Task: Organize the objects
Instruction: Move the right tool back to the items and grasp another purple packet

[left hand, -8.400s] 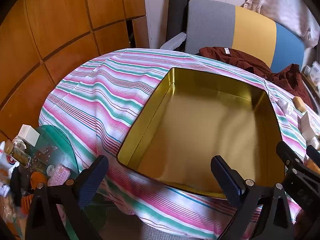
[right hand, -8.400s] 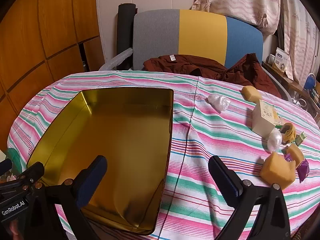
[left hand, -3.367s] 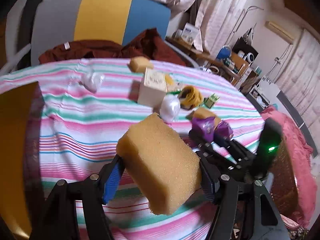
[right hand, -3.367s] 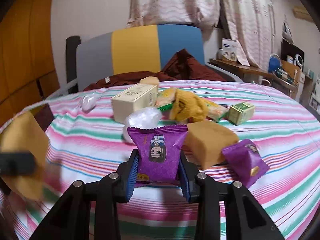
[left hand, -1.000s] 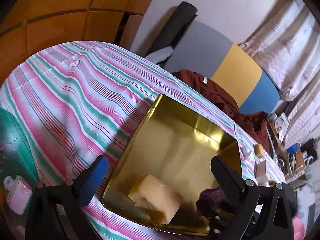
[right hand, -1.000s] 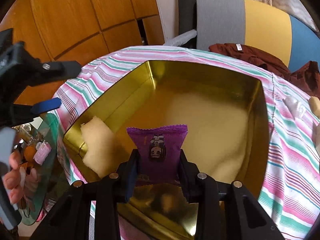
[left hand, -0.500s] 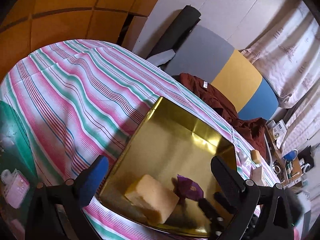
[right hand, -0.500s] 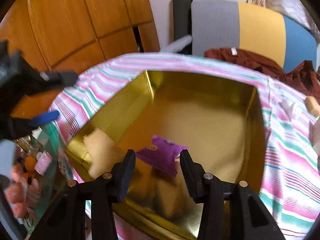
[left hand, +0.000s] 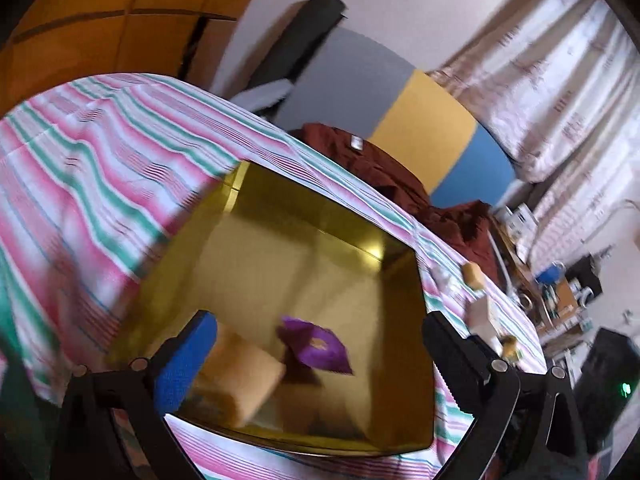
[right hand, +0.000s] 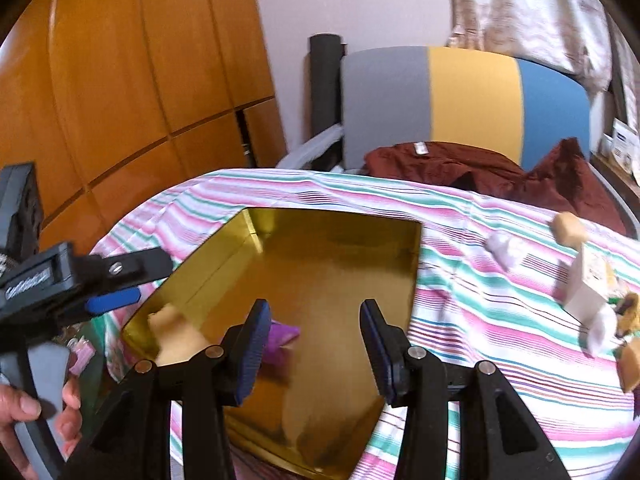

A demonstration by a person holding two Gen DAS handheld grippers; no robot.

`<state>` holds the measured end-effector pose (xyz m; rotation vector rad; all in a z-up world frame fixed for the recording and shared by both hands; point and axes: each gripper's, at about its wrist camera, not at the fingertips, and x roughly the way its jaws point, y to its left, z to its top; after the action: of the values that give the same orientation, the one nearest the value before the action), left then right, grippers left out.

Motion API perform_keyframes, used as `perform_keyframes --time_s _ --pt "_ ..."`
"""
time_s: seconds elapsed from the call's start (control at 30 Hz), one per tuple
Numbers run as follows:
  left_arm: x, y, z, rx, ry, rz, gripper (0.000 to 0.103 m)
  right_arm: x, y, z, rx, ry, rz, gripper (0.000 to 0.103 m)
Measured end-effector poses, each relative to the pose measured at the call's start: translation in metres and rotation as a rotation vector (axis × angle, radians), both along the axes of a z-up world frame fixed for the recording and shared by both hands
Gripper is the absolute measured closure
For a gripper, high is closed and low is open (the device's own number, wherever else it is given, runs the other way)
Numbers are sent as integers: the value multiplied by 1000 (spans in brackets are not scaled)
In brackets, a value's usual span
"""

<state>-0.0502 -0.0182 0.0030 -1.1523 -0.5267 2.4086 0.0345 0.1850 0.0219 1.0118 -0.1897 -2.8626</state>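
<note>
A gold tin tray (left hand: 312,216) (right hand: 332,224) sits on the striped tablecloth. Inside it lie a yellow sponge (left hand: 240,372) (right hand: 176,336) at the near left corner and a purple snack packet (left hand: 316,346) (right hand: 280,336) beside it. My left gripper (left hand: 320,344) is open and empty, above the tray's near edge. My right gripper (right hand: 314,332) is open and empty, above the tray's near part, right of the packet. The left gripper also shows at the left edge of the right wrist view (right hand: 116,284).
Loose items lie on the cloth right of the tray: a white box (right hand: 588,284), a small sponge (right hand: 568,228), a white wrapper (right hand: 504,252), a brown sponge (right hand: 630,364). A brown garment (right hand: 480,172) and a tricolour chair stand behind. A glass side table stands low left.
My right gripper has opened wider and pulled up and back from the purple packet, which now lies in the tray. The left gripper has swung rightward; the views are blurred by motion.
</note>
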Motion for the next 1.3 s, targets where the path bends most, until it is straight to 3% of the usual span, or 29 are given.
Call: perform_keyframes --time_s 0.3,0.67,0.87,1.03,1.3 --pt "25 49 0 -42 45 -172 0 13 56 -9 12 -31 -122 56" --pt "52 87 4 -61 105 -312 0 48 136 -44 48 -115 -295 56" --pt "69 111 1 -64 114 -402 0 87 205 -58 90 -151 -478 54" --pt "86 131 2 -66 126 -483 0 125 267 -49 117 -104 -624 54" --pt "99 156 -4 -53 86 -536 0 142 336 -62 133 -159 -673 53"
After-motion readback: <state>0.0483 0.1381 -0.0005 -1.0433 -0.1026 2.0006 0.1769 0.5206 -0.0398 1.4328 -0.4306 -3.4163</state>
